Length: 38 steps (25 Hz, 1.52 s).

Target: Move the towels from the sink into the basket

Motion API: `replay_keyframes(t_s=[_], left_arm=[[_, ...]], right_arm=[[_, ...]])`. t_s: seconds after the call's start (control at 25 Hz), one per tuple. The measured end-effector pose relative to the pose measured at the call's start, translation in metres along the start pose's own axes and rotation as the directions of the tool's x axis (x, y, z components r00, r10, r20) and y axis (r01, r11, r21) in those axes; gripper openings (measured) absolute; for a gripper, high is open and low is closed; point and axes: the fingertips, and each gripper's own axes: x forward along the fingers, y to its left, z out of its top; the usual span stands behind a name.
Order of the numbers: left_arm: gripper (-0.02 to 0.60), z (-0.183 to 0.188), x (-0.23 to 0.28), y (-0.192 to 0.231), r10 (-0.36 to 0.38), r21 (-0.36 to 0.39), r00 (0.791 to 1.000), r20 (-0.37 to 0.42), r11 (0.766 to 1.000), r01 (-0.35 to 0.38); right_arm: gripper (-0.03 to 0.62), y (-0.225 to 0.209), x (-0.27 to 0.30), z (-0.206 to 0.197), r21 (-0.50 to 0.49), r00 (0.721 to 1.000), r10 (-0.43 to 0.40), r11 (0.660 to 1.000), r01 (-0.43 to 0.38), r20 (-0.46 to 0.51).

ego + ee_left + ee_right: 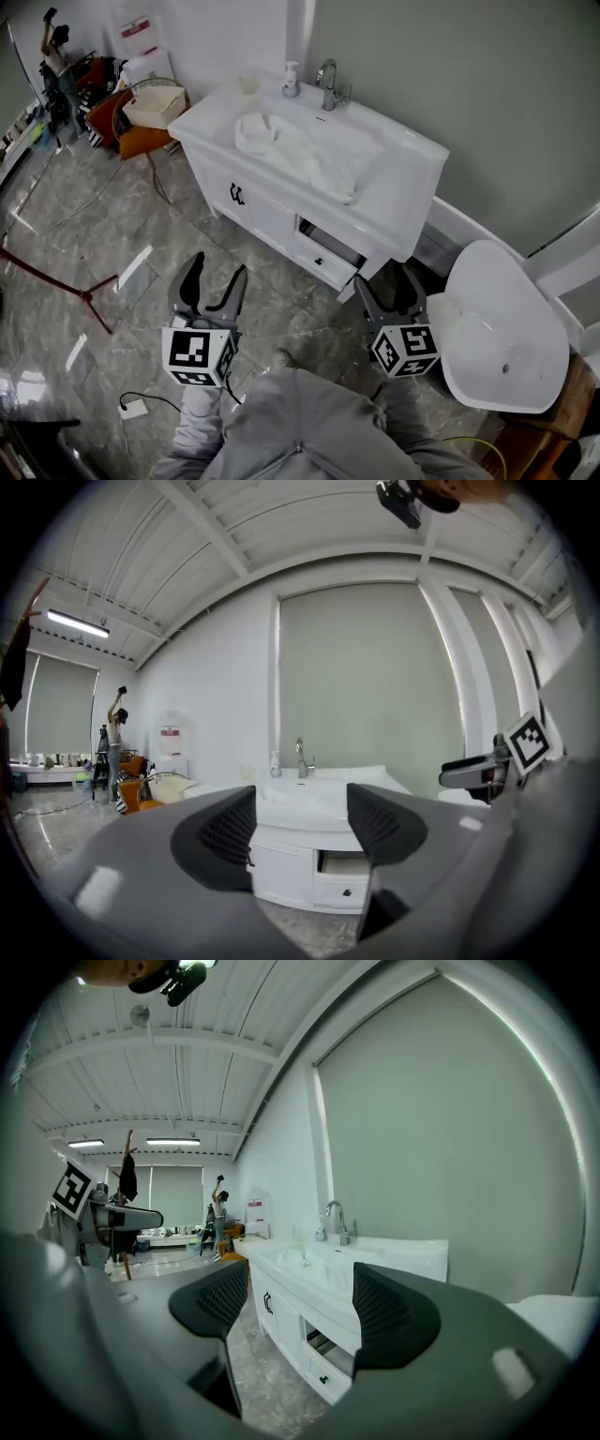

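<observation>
The only lettering in sight was on a white sign with a red band against the wall at 11 o'clock in the head view, and it was too small to read. The soap bottle beside the tap carried no label that could be made out. The marker cubes on the grippers bore black-and-white square patterns only.

The towels lay in a crumpled white heap in the sink at 12 o'clock, one end trailing toward the front edge of the white vanity. The basket, cream-coloured, stood at 10 o'clock just past the vanity's left end, on an orange seat, well apart from the towels.

The left gripper was at 7 o'clock and the right gripper at 5 o'clock, both above the floor and pointing toward the vanity. Each had its jaws spread apart and held nothing.

Grey stone floor lay between the grippers and the vanity, whose lower drawer stood partly open toward them. A white oval basin sat at 4 o'clock, just beside the right gripper. Red stand legs crossed the floor at 9 o'clock, and a small white plug with its cable lay at 7 o'clock. A thin cable ran down from near the basket. A person stood far off at 10 o'clock.
</observation>
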Motion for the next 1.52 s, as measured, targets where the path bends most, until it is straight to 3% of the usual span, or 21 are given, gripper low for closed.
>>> replay_keyframes(t_s=[0.32,0.6,0.96,1.16,1.32,1.52], left_arm=[[0.327,0.001,0.078,0.034,-0.058,-0.003,0.998,-0.018,0.998,0.058],[0.327,-0.01,0.126,0.079,-0.02,-0.026,0.999,-0.031,0.999,0.019],[0.327,0.001,0.228,0.148,0.049,-0.018,0.998,-0.042,0.999,-0.05],[0.327,0.009,0.311,0.157,0.006,0.073,0.995,-0.098,0.997,0.002],[0.327,0.008,0.373,0.148,-0.079,0.218,0.976,-0.201,0.968,0.124],[0.337,-0.016,0.426,0.139,-0.142,0.363,0.917,-0.373,0.887,0.285]], right_arm=[[0.351,-0.005,0.073,0.01,0.015,0.999,-0.038,0.999,0.038,-0.007],[0.351,-0.014,0.148,0.012,-0.01,0.999,-0.028,1.0,0.028,-0.027],[0.353,-0.03,0.278,0.025,-0.052,0.996,0.037,0.998,-0.042,-0.087],[0.353,-0.053,0.349,0.013,-0.053,0.971,0.11,0.991,-0.124,-0.21],[0.354,-0.072,0.386,-0.001,-0.02,0.949,0.133,0.989,-0.144,-0.285],[0.354,-0.08,0.413,-0.028,0.026,0.888,0.199,0.978,-0.207,-0.413]])
